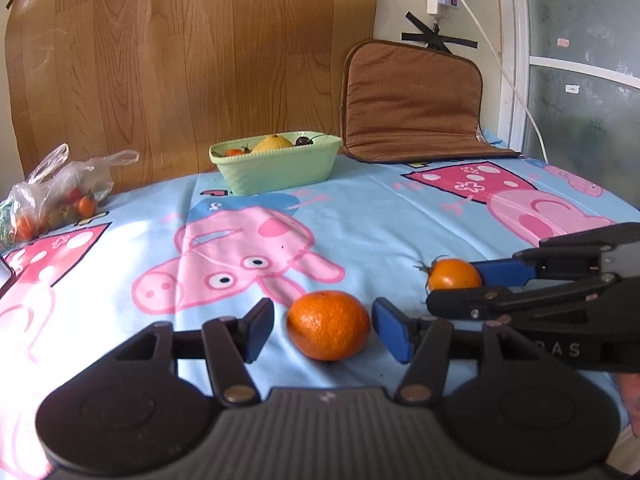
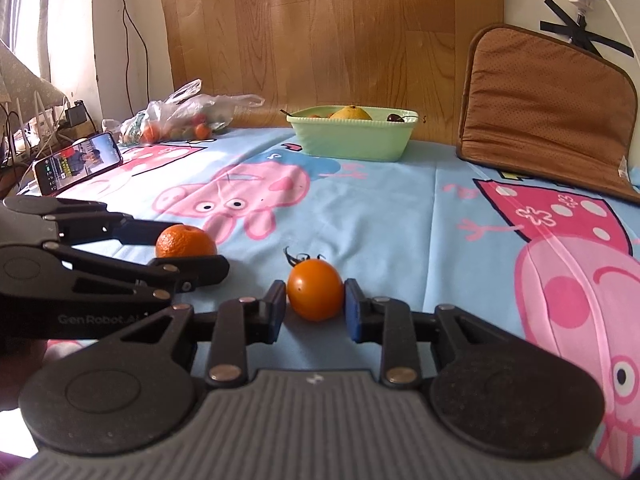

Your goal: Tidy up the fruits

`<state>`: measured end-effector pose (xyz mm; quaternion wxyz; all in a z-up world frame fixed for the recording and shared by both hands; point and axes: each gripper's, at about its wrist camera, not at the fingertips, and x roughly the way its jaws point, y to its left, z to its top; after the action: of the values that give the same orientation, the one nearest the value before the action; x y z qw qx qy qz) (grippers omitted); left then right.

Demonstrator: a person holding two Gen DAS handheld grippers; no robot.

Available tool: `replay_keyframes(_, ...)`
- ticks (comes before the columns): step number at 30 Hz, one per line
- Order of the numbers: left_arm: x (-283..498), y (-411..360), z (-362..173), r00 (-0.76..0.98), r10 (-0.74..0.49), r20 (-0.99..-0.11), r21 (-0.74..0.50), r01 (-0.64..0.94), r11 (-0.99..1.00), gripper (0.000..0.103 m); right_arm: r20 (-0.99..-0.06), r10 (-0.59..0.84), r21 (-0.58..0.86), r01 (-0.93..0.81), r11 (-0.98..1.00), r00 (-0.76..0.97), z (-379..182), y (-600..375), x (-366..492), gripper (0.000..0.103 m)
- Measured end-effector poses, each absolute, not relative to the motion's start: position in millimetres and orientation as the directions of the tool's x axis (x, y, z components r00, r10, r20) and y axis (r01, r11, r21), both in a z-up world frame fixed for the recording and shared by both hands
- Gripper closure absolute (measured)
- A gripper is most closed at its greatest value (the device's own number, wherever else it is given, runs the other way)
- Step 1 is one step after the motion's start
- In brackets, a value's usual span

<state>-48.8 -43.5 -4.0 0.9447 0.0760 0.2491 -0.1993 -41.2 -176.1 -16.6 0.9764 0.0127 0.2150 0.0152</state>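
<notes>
From the left wrist, the left gripper (image 1: pixel 322 330) stands open around a mandarin (image 1: pixel 328 325) on the cartoon-pig cloth (image 1: pixel 360 216), well in front of the green bowl (image 1: pixel 276 164), which already holds several fruits. From the right wrist, the right gripper (image 2: pixel 315 304) has its pads against an orange tomato (image 2: pixel 315 295), apparently pinching it. Both fruits remain outside the bowl. The left tool reads "GenRobot.AI".
</notes>
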Motion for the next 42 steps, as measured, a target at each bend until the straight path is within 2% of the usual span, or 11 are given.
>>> replay_keyframes(19,-42.8,-43.5,-5.0,0.776,-0.347,-0.526,0.022,0.421,0.907,0.049,-0.418,0.035,0.042,-0.020,0.999,0.908,-17.3,-177.5,-40.6,0.069)
replay_keyframes(24,-43.5,-44.0,-6.1,0.773,-0.347,-0.531,0.023,0.422,0.906,0.053,-0.417,0.034,0.037,-0.021,0.999,0.908,-17.3,-176.5,-41.6,0.068)
replay_keyframes(27,-43.2,-44.7,-6.7,0.772,-0.345,-0.535,0.026,0.423,0.906,0.060,-0.416,0.034,0.038,-0.020,0.999,0.909,-17.4,-176.5,-41.6,0.068)
replay_keyframes(36,-44.9,-43.4,-6.2,0.775,-0.352,-0.525,0.018,0.423,0.906,0.061,-0.406,0.030,-0.004,-0.035,0.999,0.913,-18.3,-170.0,-43.1,0.070)
replay_keyframes(42,-40.0,-40.8,3.8,0.764,-0.385,-0.518,-0.029,0.433,0.901,0.061,-0.399,0.075,0.086,-0.045,0.995,0.914,-12.6,-182.5,-39.5,0.071)
